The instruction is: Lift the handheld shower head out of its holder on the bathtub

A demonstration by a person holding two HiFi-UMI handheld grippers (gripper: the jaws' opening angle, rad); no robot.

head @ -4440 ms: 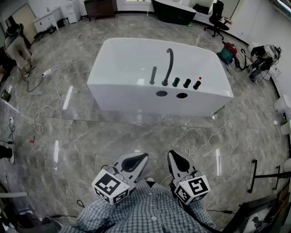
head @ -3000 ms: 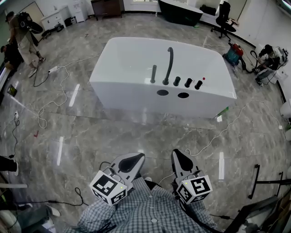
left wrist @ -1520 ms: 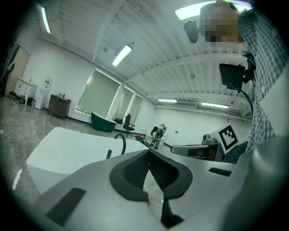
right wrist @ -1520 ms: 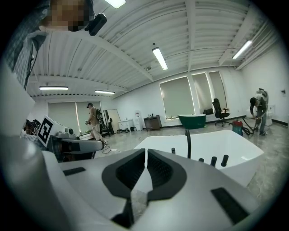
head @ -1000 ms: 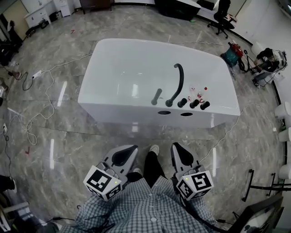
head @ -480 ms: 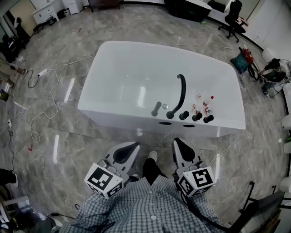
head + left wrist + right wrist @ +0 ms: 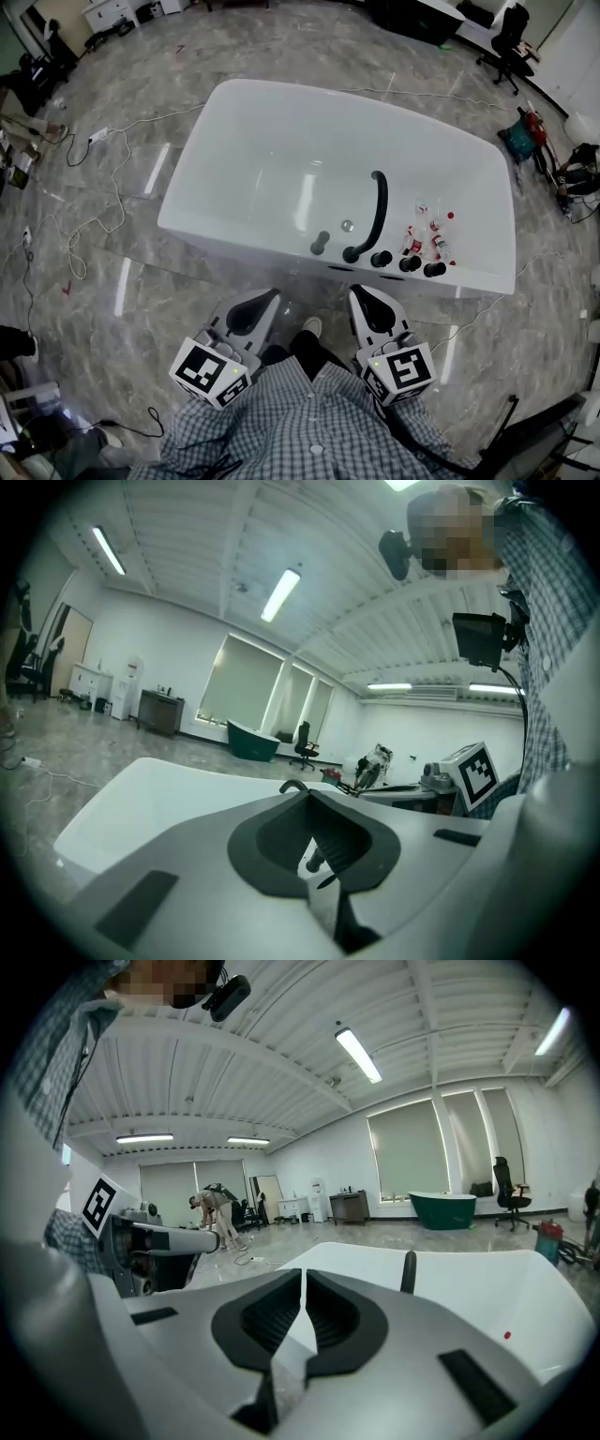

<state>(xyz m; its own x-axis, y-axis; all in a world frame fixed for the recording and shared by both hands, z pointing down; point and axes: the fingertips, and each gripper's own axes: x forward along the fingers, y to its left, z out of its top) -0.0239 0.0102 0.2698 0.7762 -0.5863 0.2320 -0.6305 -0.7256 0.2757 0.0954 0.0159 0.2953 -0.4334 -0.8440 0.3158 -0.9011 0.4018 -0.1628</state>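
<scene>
**Item: handheld shower head [image 7: 320, 244].** We list it as a short dark post standing on the near rim of the white bathtub [image 7: 183, 202], just left of the curved spout [image 7: 378, 202]. Its holder is too small in the head view for us to say how deep the post sits.

**Item: left gripper [image 7: 267, 298].** Jaws drawn together with nothing between them. It hangs over the floor on our side, well short of the rim.

**Item: right gripper [image 7: 363, 296].** Jaws closed pad to pad and empty. It is likewise near us and apart from the tub.

**Hazards, as we judge them:**
- With both pairs of jaws closed, reaching in like this would only nudge the post. One pair must part first.
- The spout stands just beside the target and is the same dark colour, so a careless approach could clamp it instead.
- Three knobs [image 7: 410, 263] and some small bottles [image 7: 427, 234] lie further right. A wide swing of the right gripper could knock them.
- A smooth round handle may slip in the pads.
- A tilted pull may bind the handle in the holder or snag a hose.
</scene>
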